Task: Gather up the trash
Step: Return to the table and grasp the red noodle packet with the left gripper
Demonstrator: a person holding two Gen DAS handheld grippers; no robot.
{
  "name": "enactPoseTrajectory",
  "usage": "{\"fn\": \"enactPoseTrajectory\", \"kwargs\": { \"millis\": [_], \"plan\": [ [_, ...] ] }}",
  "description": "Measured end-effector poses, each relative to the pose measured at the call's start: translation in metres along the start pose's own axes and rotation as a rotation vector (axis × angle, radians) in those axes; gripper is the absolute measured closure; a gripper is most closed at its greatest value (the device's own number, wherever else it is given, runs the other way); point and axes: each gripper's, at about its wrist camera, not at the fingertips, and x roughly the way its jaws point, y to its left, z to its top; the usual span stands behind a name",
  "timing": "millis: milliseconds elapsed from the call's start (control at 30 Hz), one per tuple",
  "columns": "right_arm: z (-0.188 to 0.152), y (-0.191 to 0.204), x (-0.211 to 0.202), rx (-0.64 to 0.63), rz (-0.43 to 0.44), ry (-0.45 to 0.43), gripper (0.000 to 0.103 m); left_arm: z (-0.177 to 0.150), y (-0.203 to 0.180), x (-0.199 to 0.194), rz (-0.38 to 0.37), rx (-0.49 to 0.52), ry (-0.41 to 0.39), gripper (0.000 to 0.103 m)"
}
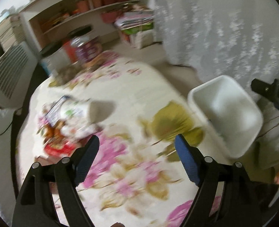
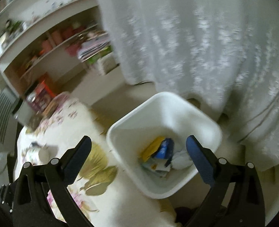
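A pile of wrappers and packets (image 1: pixel 63 124) is seen lying on the floral rug (image 1: pixel 132 174), to the left of and just beyond the left tongs (image 1: pixel 137 149), whose jaws are spread wide with nothing between them. The white waste bin (image 2: pixel 164 102) stands at the rug's right edge. In the right wrist view it lies directly below the right tongs (image 2: pixel 139 151), which are likewise held wide apart and empty. Trash already collected (image 2: pixel 162 157), yellow, blue and white pieces, is visible at the bin's bottom.

Both views are smeared by motion, so the pile's make-up cannot be told item by item. A rushed approach is judged the main risk: thin, crumpled packets could be pushed along the rug or only partly pinched, then dropped short of the bin. The light bin could also be knocked over if it were clipped by either tongs. Jars and boxes (image 1: pixel 82 47) at the rug's far end could be mistaken for trash.
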Motion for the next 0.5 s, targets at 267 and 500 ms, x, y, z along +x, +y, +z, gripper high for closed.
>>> {"fn": "enactPoseTrajectory", "kwargs": {
  "millis": [267, 500],
  "plan": [
    [-0.025, 0.065, 0.014, -0.154, 0.059, 0.074, 0.007, -0.024, 0.062, 0.003, 0.105, -0.035, 0.049, 0.023],
    [-0.051, 0.116, 0.027, -0.276, 0.099, 0.134, 0.007, -0.047, 0.122, 0.009, 0.179, -0.057, 0.124, 0.023]
  ]
}}
